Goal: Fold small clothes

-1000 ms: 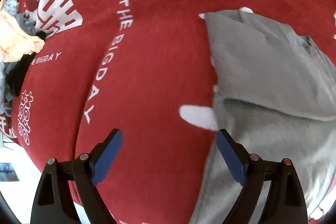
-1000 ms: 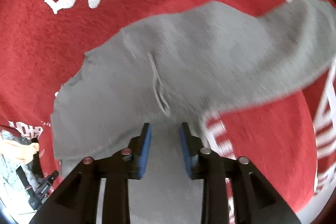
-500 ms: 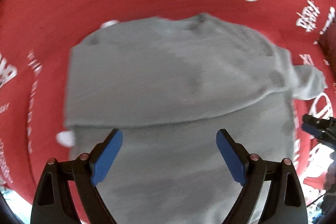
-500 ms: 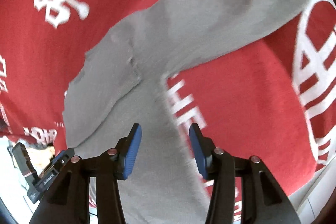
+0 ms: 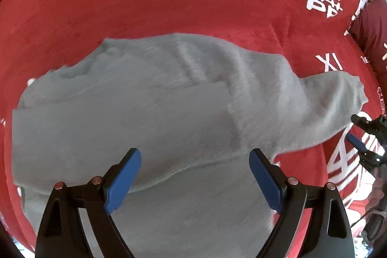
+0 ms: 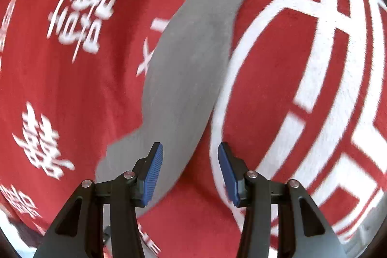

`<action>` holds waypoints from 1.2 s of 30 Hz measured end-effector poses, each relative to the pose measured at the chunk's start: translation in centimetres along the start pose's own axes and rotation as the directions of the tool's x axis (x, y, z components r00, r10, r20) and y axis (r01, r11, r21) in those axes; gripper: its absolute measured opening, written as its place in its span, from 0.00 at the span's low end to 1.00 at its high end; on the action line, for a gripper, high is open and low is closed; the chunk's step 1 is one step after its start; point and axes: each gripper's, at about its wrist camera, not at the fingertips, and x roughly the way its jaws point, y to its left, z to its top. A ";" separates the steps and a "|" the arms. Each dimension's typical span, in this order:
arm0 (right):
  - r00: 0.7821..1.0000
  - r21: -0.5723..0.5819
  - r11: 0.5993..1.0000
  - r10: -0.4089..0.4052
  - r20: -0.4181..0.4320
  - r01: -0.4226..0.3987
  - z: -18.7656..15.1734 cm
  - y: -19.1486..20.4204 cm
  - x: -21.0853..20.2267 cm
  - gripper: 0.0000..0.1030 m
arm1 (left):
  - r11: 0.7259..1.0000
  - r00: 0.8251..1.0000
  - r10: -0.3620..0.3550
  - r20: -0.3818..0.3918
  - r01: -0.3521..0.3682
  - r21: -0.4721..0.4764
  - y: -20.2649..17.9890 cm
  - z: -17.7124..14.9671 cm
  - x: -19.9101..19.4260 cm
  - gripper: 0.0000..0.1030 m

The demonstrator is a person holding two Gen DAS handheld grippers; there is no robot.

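Looking down my left gripper (image 5: 194,177), I see its blue-padded jaws spread wide with nothing between them, hovering over the grey garment (image 5: 150,117). That garment lies spread on the red cloth (image 5: 193,13) with white lettering that covers the tabletop; one layer is folded across its body, leaving a straight edge running left to right. Further right, a sleeve (image 5: 333,98) sticks out sideways onto the red cloth, and past its end, at the right border of this view, I can make out part of my right gripper (image 5: 367,137).

From the right wrist view, the sleeve (image 6: 193,59) runs as a long grey strip from the lower left up toward the top centre. My right gripper (image 6: 190,169) hangs over the sleeve's near edge with its jaws apart, holding nothing; the left finger (image 6: 152,173) sits above grey fabric, the right one above red cloth (image 6: 263,79) beside a large white ring pattern (image 6: 304,45).
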 end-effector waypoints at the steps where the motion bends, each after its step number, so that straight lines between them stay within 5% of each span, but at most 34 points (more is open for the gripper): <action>1: 0.999 0.013 0.999 0.033 -0.002 -0.033 0.5 -0.3 0.1 0.50 | 1.000 1.000 0.004 0.004 -0.005 0.006 -0.5 0.3 0.2 0.89; 12: 0.980 0.051 0.978 0.201 -0.007 -0.200 2.6 -0.1 2.1 0.49 | 0.996 0.996 0.076 0.044 -0.078 0.034 -4.4 2.6 2.0 0.89; 13: 0.977 0.069 0.975 0.214 -0.010 -0.212 2.7 -0.1 2.3 0.44 | 0.996 0.995 0.085 0.050 -0.087 0.035 -4.5 2.7 2.0 0.89; 14: 0.972 0.107 0.967 0.236 -0.018 -0.233 2.8 -0.4 2.6 0.22 | 0.995 0.994 0.094 0.057 -0.096 0.033 -4.6 2.8 2.0 0.89; 15: 0.964 0.141 0.956 0.264 -0.023 -0.258 2.8 -0.6 2.8 0.06 | 0.994 0.992 0.106 0.064 -0.108 0.032 -4.7 2.9 2.1 0.89; 19: 0.902 0.157 0.893 0.430 -0.021 -0.422 2.7 0.5 1.7 0.06 | 0.989 0.988 0.142 0.057 -0.144 0.032 -5.2 2.9 3.4 0.89; 25: 0.845 0.025 0.852 0.522 -0.113 -0.523 1.3 6.4 0.0 0.06 | 0.979 0.990 0.127 0.060 -0.135 0.154 -7.3 3.2 5.1 0.94; 28: 0.839 -0.074 0.843 0.515 -0.175 -0.533 -0.6 10.9 0.0 0.06 | 0.989 0.996 0.072 0.050 -0.078 0.123 -5.8 3.8 3.9 0.94; 32: 0.855 -0.251 0.823 0.450 -0.258 -0.509 -4.3 16.7 0.5 0.06 | 0.995 0.979 0.075 0.188 -0.087 0.058 -1.0 3.2 -0.9 0.94; 36: 0.894 -0.542 0.719 0.274 -0.355 -0.436 -11.9 23.8 2.7 0.07 | 0.993 0.964 0.119 0.236 -0.120 -0.011 5.5 1.6 -4.0 0.94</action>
